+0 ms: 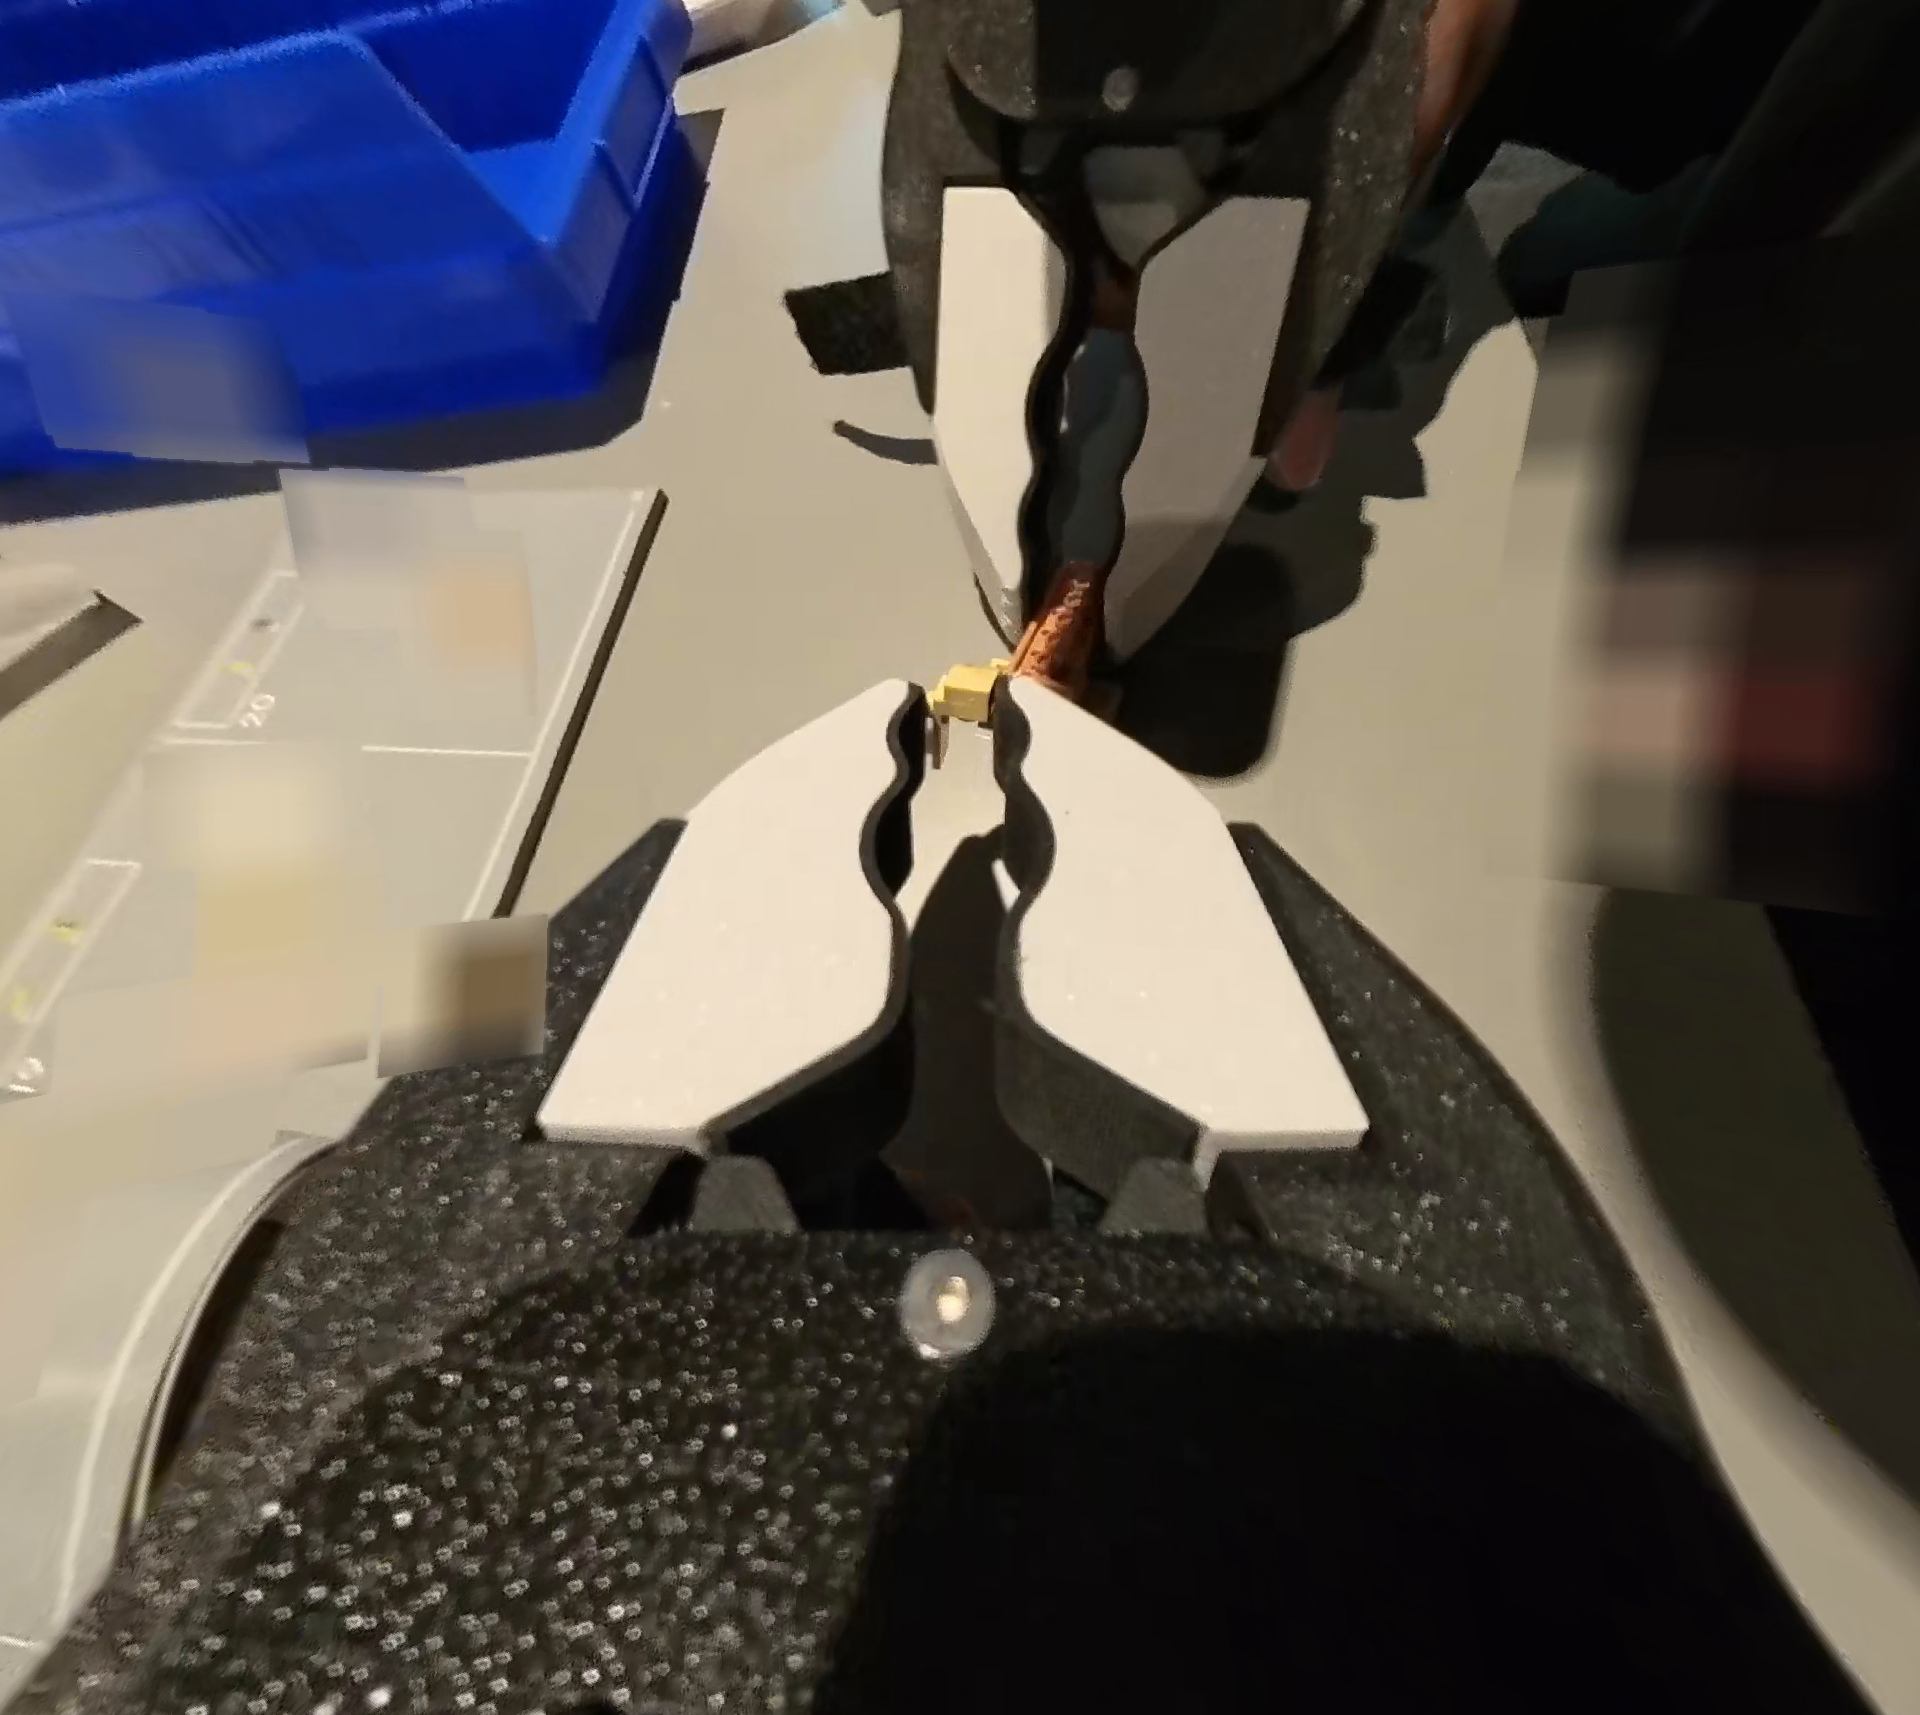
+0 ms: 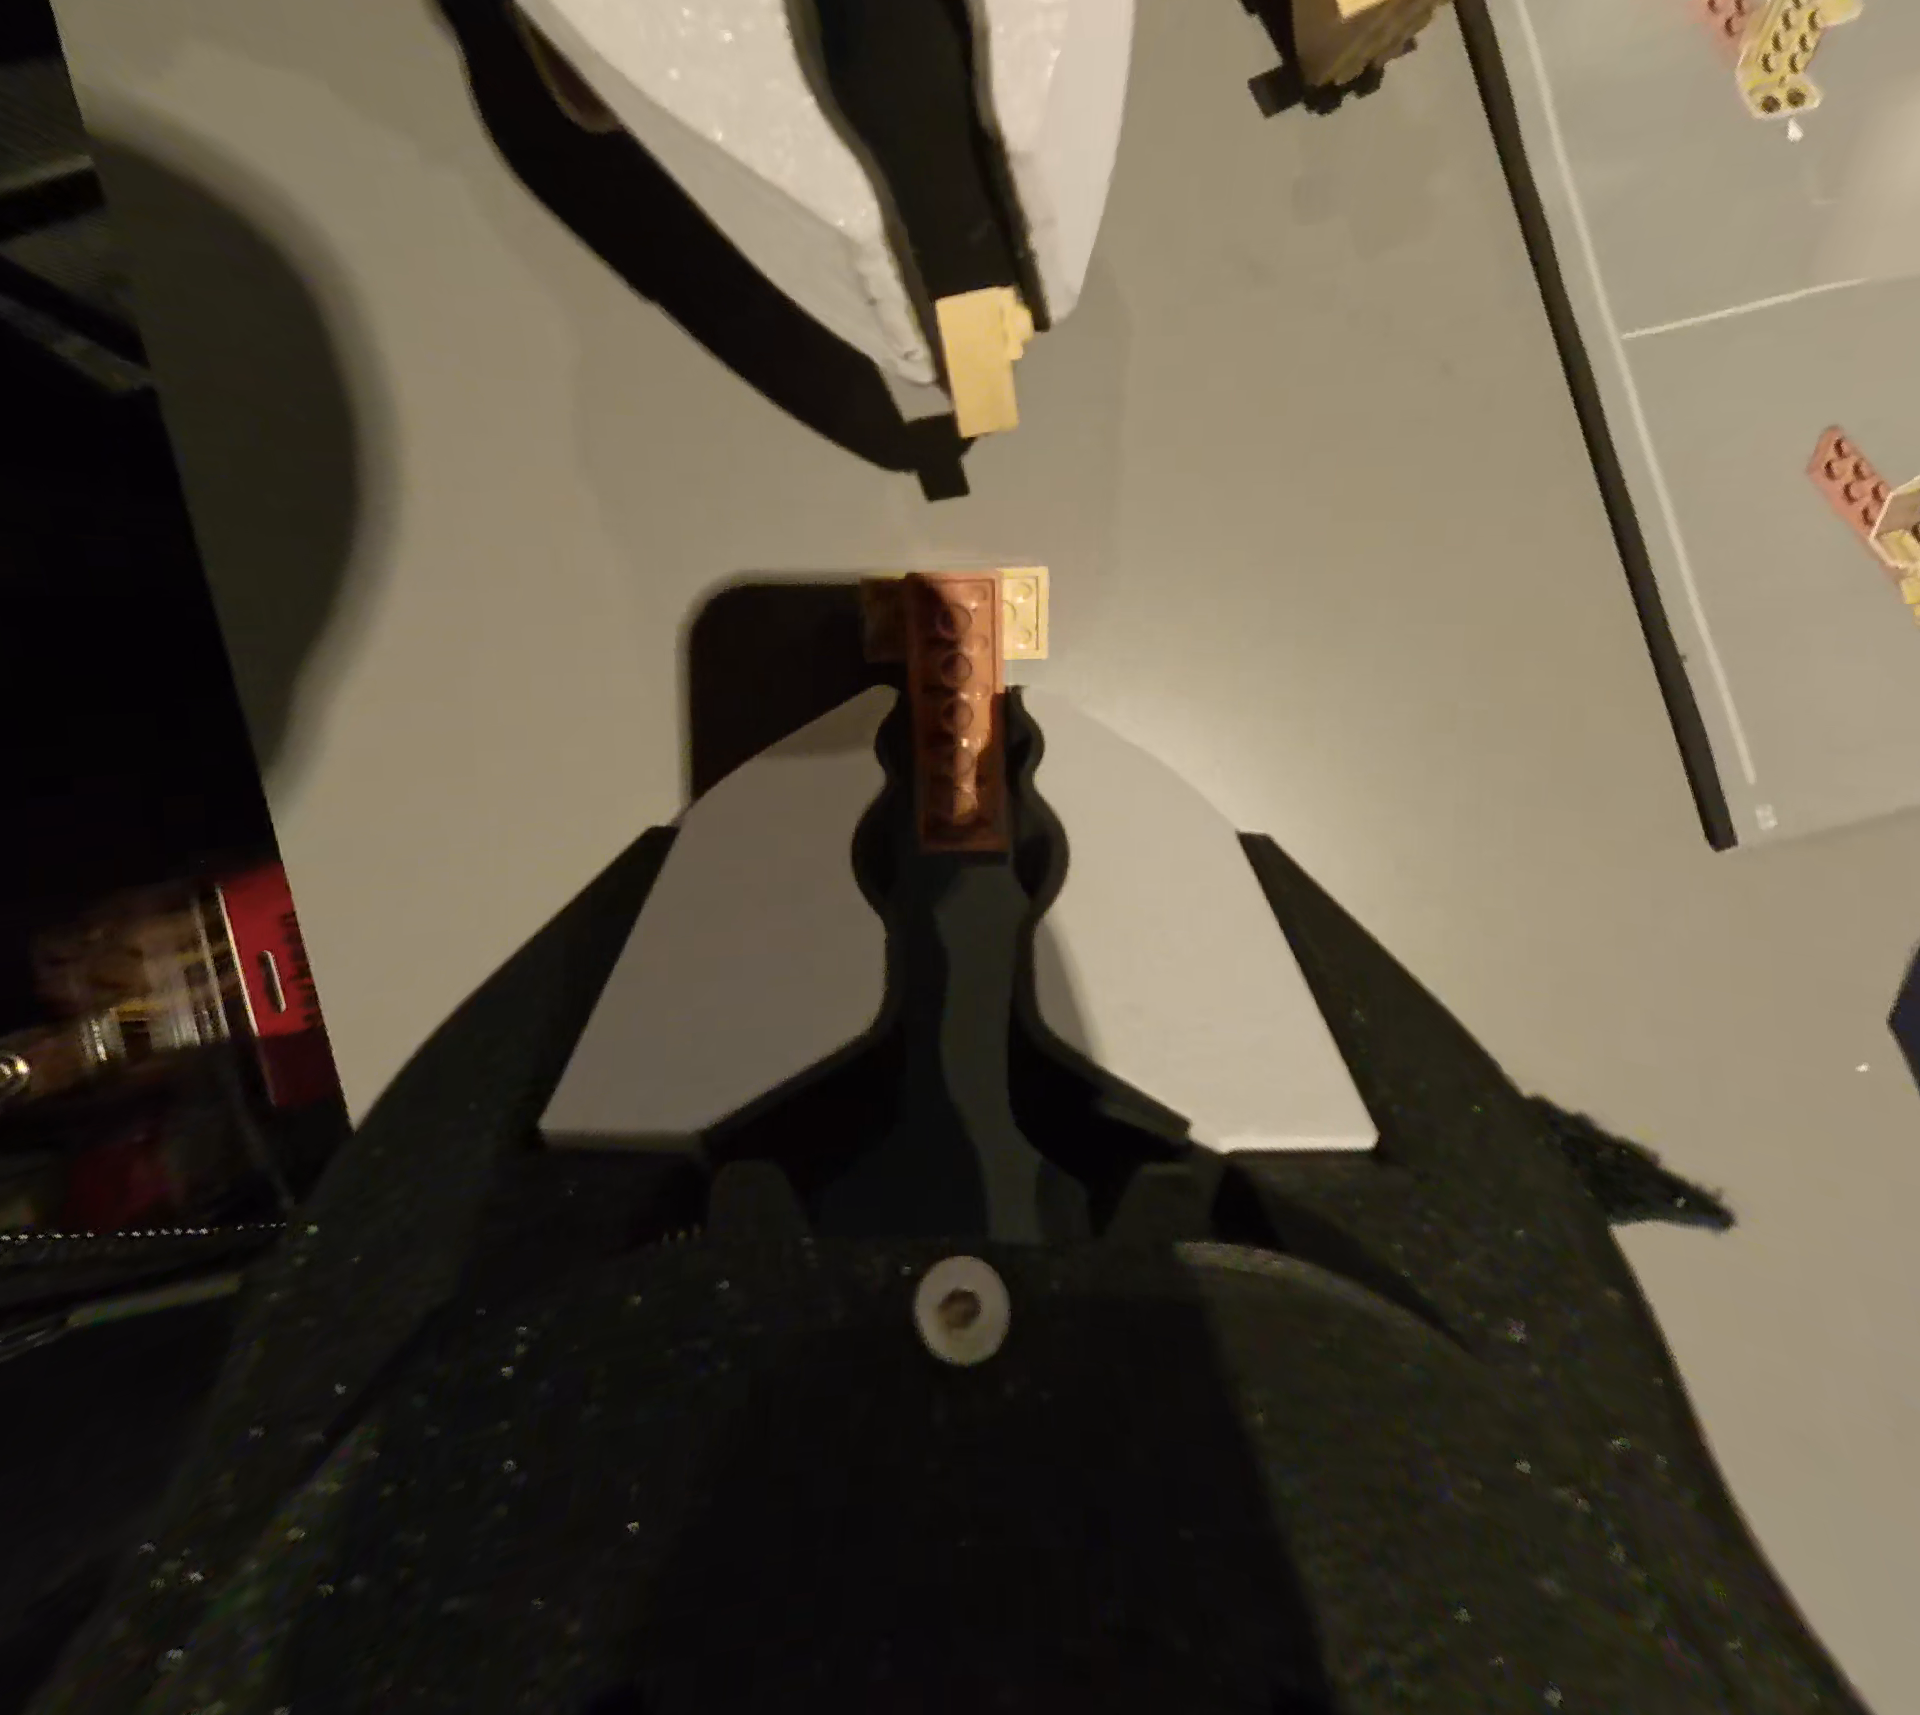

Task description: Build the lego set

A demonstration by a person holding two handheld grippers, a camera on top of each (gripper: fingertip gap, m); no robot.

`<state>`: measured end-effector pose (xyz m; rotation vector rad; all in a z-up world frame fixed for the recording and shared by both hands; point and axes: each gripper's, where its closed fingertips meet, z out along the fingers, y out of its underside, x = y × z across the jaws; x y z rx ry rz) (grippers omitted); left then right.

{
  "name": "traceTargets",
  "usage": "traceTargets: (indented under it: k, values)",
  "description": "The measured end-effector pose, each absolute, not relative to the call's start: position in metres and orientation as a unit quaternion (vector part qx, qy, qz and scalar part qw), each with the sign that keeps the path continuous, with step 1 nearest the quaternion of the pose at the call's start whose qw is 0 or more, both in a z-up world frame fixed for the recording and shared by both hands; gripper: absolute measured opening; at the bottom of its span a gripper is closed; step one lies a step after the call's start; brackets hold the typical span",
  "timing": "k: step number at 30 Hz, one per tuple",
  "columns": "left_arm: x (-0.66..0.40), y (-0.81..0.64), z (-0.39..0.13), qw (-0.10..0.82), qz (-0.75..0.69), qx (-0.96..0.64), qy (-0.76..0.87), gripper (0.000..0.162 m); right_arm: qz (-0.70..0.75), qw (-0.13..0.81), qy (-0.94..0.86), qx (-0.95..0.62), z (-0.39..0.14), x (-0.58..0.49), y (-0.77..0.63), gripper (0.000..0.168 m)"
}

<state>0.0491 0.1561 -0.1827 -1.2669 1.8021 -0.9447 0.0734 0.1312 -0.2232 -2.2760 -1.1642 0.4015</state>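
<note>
Here, tan brick (image 1: 964, 697) between left gripper (image 1: 961, 715) tips

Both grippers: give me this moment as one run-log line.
left gripper: shut on tan piece | right gripper: shut on brown plate | gap between parts | not yet joined

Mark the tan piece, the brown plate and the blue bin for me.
tan piece (image 2: 977, 372), right wrist view, its flat face.
brown plate (image 2: 958, 709), right wrist view, studded top.
blue bin (image 1: 343, 107), left wrist view, side wall.
</note>
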Motion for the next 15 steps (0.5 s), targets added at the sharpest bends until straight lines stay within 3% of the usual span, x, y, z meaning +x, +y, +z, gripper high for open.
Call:
traceTargets:
  k: [15]
  values:
    - [0.045, 0.142, -0.152, 0.409, -0.423, -0.496, 0.639, 0.012, 0.117, 0.39, -0.48, -0.777, -0.179, 0.064, 0.121, 0.016]
